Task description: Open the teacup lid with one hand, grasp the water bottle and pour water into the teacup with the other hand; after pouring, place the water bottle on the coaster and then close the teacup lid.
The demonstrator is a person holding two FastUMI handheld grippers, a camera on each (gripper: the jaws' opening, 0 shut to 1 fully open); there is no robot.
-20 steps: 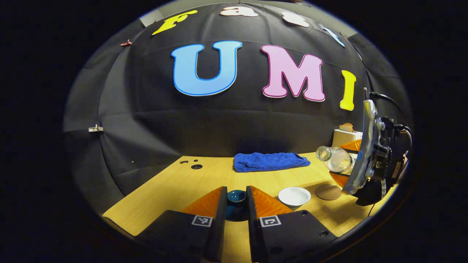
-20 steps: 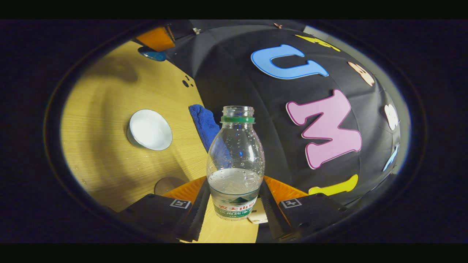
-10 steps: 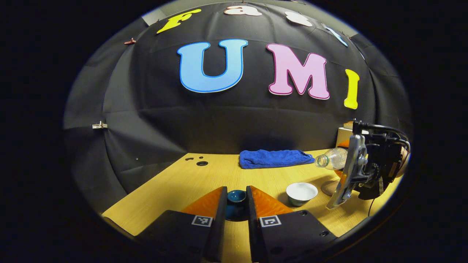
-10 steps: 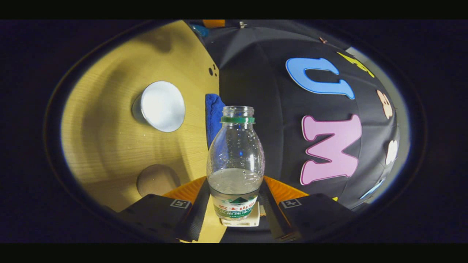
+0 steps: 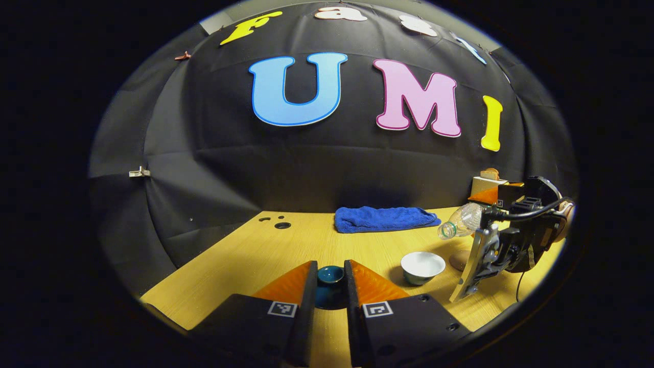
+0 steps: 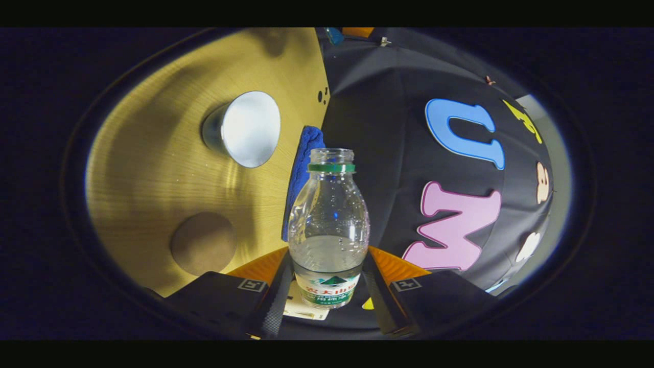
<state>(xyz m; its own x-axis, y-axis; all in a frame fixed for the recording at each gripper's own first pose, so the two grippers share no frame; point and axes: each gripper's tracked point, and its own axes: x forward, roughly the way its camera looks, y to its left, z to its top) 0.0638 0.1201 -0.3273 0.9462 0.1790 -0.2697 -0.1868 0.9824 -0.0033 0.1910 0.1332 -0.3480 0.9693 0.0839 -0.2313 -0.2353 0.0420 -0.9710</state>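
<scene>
- the right gripper (image 6: 327, 286) is clamping the water bottle (image 6: 328, 230) low on its labelled body, tipping it so the uncapped mouth is leaning down toward the teacup (image 5: 422, 266).
- the left gripper (image 5: 330, 286) is pinching the dark teacup lid (image 5: 330, 276) between nearly closed fingers, holding it above the table (image 5: 255, 255), well left of the cup.
- the risk: in the left gripper view the bottle mouth is sitting to the right of the cup's rim rather than over it, so water is likely landing on the wood if the tilt is deepening before the neck is lining up.
- the bottle is carrying water only in its lower part; droplets are clinging inside above it.
- the teacup is standing open on the table; whether water is lying in its white bowl cannot be told.
- the coaster (image 6: 203, 244) is lying bare just beside the cup, waiting for the bottle.
</scene>
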